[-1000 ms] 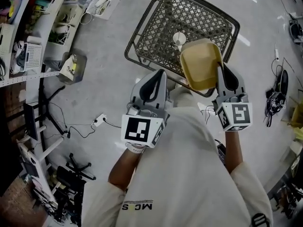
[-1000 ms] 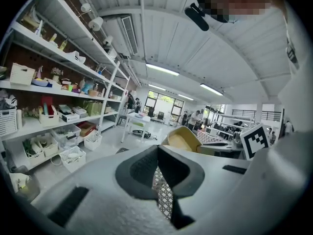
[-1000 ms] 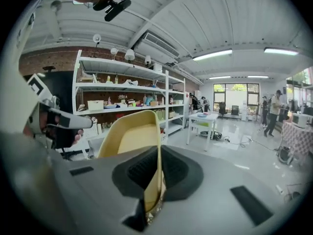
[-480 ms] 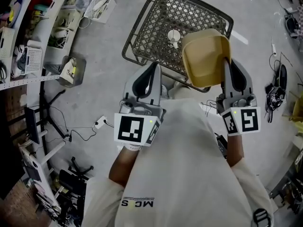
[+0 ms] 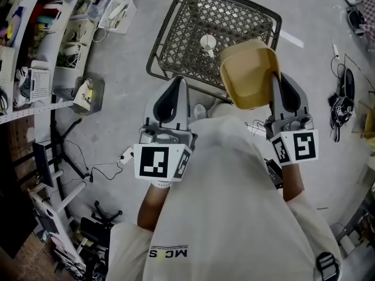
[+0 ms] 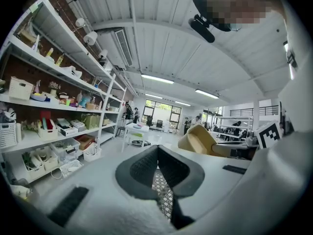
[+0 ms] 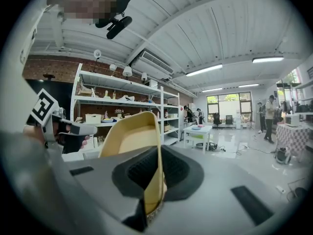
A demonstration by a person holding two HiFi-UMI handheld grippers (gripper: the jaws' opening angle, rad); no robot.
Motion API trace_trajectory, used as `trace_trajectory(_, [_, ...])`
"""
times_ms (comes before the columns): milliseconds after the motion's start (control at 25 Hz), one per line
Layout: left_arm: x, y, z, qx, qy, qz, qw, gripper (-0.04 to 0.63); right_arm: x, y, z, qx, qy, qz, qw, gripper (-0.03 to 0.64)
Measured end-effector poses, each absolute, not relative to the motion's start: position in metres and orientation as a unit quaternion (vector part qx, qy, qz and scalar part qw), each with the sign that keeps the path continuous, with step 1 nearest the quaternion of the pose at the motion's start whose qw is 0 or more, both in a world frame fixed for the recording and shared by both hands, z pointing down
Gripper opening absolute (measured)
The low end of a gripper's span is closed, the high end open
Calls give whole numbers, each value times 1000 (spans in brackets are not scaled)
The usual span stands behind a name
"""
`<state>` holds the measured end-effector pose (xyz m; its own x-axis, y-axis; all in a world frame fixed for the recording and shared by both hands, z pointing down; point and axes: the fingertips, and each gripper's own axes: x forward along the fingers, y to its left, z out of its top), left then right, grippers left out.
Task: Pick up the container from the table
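A yellow plastic container (image 5: 249,72) hangs in the air, tilted on its side with the hollow facing the camera, over the near right corner of the black mesh table (image 5: 176,16). My right gripper (image 5: 275,82) is shut on its right wall, and that rim (image 7: 157,180) runs between the jaws in the right gripper view. My left gripper (image 5: 176,82) is held level beside it, left of the container, shut with nothing in it. From the left gripper view the container (image 6: 200,141) shows to the right, and the left gripper's jaws (image 6: 157,153) meet edge to edge.
A small white round object (image 5: 208,41) lies on the mesh table. White shelves (image 5: 35,45) with bins and boxes stand at the left. Cables and a power strip (image 5: 125,153) lie on the grey floor. More gear (image 5: 343,113) sits at the right.
The container stays in my right gripper, now a little further left over the table's corner. My left gripper has drifted left and back toward the body.
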<state>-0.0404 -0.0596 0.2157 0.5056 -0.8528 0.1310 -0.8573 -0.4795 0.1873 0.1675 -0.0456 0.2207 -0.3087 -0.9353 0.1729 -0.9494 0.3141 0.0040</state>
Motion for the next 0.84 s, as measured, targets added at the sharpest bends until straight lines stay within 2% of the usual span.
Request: trace_trajectory(840, [-35,-54,210,861,-494,14,118,25,151,-40,233,560,-822,63,78,28])
